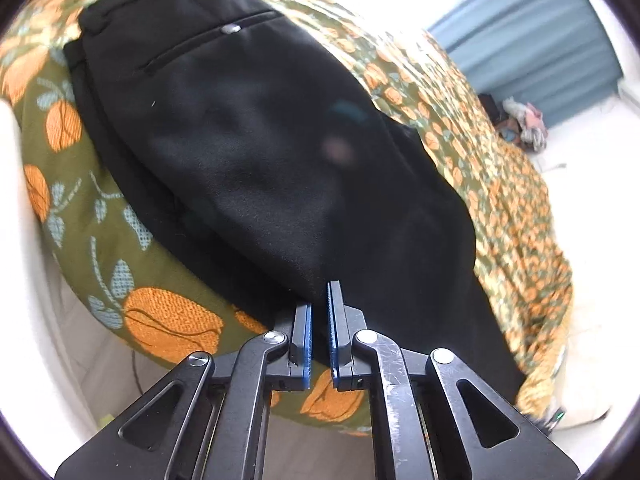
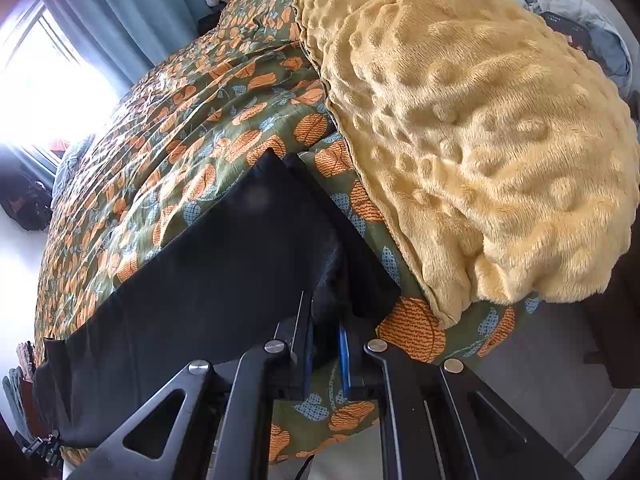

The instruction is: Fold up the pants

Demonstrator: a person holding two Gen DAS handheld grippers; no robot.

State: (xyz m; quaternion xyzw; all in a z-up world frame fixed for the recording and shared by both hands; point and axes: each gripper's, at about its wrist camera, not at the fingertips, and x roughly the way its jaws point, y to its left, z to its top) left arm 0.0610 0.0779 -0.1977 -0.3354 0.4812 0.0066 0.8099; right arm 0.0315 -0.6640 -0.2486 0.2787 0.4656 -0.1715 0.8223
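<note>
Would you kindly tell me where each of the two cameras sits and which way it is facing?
Left wrist: on the left tongs, angled down at the black pants, back pocket showing; the pads look shut just off the fabric edge.
Right wrist: on the right tongs, angled down at a pant leg, shut on its cloth, beside a yellow plush blanket.
Shared: the pants, the floral bedspread and teal curtains.

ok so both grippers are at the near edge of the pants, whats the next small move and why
Probably lift the right gripper and carry its end of the black pants over toward the waistband. Its fingers pinch a bunch of that cloth, while the left gripper is shut at the pants' edge, apparently holding nothing.
</note>
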